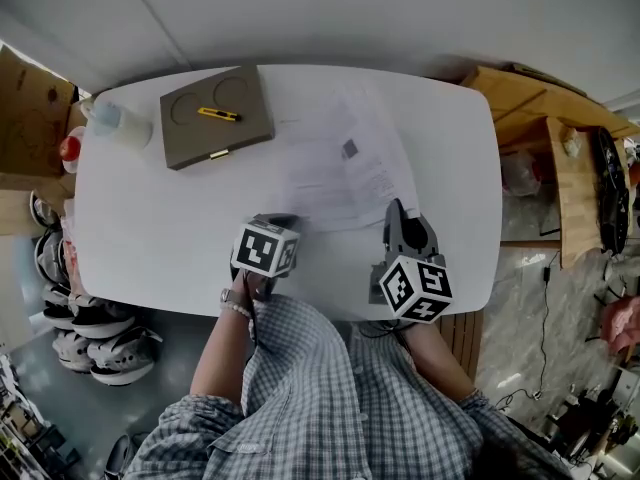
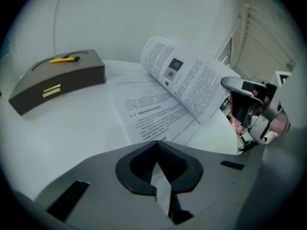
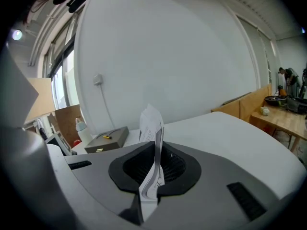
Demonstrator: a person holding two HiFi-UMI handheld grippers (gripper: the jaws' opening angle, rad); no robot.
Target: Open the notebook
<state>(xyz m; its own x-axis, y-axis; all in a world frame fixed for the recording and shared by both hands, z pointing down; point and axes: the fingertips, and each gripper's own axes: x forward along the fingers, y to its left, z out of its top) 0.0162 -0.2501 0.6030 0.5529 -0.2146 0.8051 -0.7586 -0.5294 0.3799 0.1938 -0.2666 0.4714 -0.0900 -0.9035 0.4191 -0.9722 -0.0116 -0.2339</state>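
Pages of printed text fill the notebook, which lies open near the middle of the white table, toward the person's side. The right gripper is clamped on a few leaves, which stand on edge between its jaws and arch up off the spread (the left gripper view shows the curl). The left gripper is closed tight on what looks like the near page edge. A brown box carrying a yellow cutter sits well apart at the far left, with a bottle beside it.
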